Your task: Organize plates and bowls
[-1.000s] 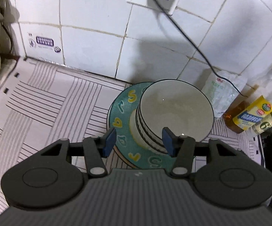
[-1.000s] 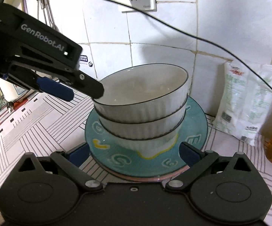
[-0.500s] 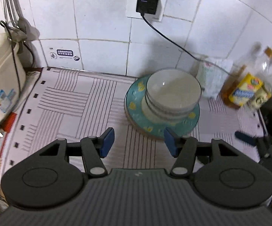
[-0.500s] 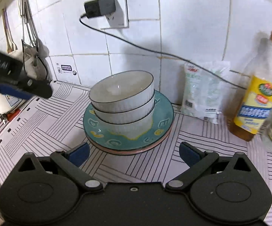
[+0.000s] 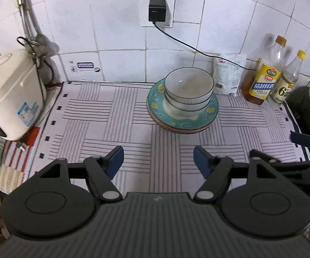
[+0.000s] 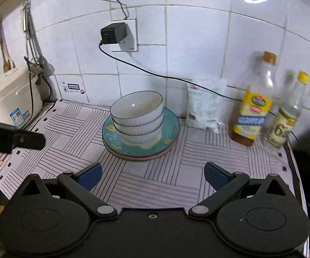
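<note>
Plainly set near the tiled wall on the striped mat (image 5: 94, 129): 3 nested white bowls (image 5: 189, 90) atop 2 stacked plates (image 5: 155, 105), teal over pinkish. Likely heavy, stiff, glazed-slick and breakable; best taken under the plate rim, or 1 bowl by its lip. Left gripper (image 5: 158, 161) just widened, released, nothing between. Right gripper (image 6: 152, 175) spread, empty.

three stacked bowls (image 5: 189, 86), two plates (image 5: 181, 119), two bottles (image 5: 264, 75), one bag (image 5: 228, 74)
</note>
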A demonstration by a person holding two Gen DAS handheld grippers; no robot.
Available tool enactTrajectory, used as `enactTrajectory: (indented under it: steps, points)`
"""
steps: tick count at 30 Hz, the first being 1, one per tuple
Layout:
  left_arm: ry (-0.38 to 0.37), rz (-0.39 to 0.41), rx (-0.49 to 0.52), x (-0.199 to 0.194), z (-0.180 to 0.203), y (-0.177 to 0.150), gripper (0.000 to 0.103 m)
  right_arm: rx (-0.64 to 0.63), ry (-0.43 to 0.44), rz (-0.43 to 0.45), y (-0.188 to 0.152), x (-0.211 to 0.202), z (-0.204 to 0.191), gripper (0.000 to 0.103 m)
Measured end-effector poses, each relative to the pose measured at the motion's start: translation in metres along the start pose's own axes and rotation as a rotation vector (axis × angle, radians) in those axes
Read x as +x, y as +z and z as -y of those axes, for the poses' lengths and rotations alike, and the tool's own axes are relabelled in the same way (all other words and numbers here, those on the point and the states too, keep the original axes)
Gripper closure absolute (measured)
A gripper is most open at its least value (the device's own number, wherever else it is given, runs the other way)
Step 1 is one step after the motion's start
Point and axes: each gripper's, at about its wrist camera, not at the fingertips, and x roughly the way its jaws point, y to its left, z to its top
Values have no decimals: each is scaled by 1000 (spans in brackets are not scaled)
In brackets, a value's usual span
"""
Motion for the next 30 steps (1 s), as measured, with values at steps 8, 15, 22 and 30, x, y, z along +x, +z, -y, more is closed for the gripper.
enactTrajectory:
  steps: [8,15,22,30]
  points:
    - [9,27,13,-30,-10,-19,20,97,-71,-12,-15,-40,0,0]
    - [-26,41,50,-50,-4,-32,18,88,-147,-38,-24,-69,-13,0]
    - [-6,40,72,-57,-2,-43,6,49,-192,1,-35,-94,-33,1]
    - [-4,68,97,-70,2,-60,3,61,-240,29,-48,-114,-47,1]
